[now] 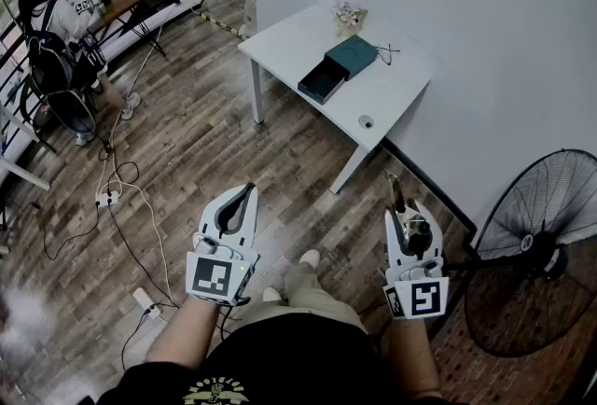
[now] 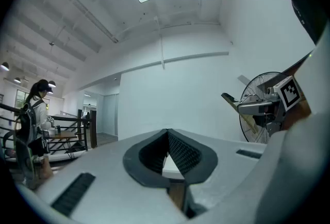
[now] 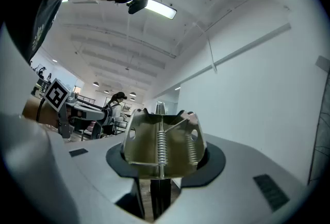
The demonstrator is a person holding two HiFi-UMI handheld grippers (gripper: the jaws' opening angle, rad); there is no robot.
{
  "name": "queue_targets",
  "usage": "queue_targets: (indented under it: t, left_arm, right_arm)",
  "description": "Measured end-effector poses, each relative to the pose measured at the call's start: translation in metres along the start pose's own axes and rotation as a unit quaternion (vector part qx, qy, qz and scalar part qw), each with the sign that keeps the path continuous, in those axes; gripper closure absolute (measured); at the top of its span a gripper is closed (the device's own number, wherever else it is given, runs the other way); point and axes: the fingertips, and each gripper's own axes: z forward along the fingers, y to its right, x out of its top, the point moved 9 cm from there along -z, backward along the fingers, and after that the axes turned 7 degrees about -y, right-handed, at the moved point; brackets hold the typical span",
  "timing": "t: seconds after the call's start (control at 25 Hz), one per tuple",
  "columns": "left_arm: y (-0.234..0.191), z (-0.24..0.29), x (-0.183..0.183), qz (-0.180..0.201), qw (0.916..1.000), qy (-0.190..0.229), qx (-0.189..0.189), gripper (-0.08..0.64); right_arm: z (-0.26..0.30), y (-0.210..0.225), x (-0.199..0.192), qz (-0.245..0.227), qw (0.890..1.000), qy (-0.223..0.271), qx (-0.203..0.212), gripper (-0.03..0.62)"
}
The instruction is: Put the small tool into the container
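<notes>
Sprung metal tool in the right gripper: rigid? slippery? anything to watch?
The small tool looks like folded sheet metal, so it is probably stiff and light. Its smooth, shiny faces could slip in the grip. The exposed springs suggest it may compress or snap back if squeezed hard.

Small tool (image 3: 161, 145): shiny brass-coloured metal
Left gripper (image 2: 167, 132): matt pale plastic, ribbed black pads (image 2: 186, 153)
Floor (image 1: 187, 151): wood planks

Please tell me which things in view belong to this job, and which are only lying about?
Belong to the job:
small tool, clamped in the right gripper; teal container, its drawer open, on the white table; left gripper, shut and empty.

Only lying about:
standing fan; power strip; small round object near the table edge.
</notes>
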Motion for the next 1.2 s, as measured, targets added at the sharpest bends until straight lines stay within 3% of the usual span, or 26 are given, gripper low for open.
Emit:
queue_targets:
  t: [0.28,0.64,1.2]
  left_arm:
    - [-0.015,0.041,0.009,0.001,0.9994,0.034,-0.011,0.554]
    - [-0.026,0.098,0.002,-0.001,0.9999,0.011,-0.009,0.554]
    - [-0.02,0.18,0.01,0.003,0.9999,0.004,-0.013,0.554]
  right_arm:
    - [0.038,0.012,-0.009,0.004,1.0,0.005,0.013,0.426]
    - [0.091,0.044,-0.035,0.044,0.998,-0.017,0.035,0.426]
    - [0.151,0.099,-0.037,0.043,0.997,-0.013,0.055,0.427]
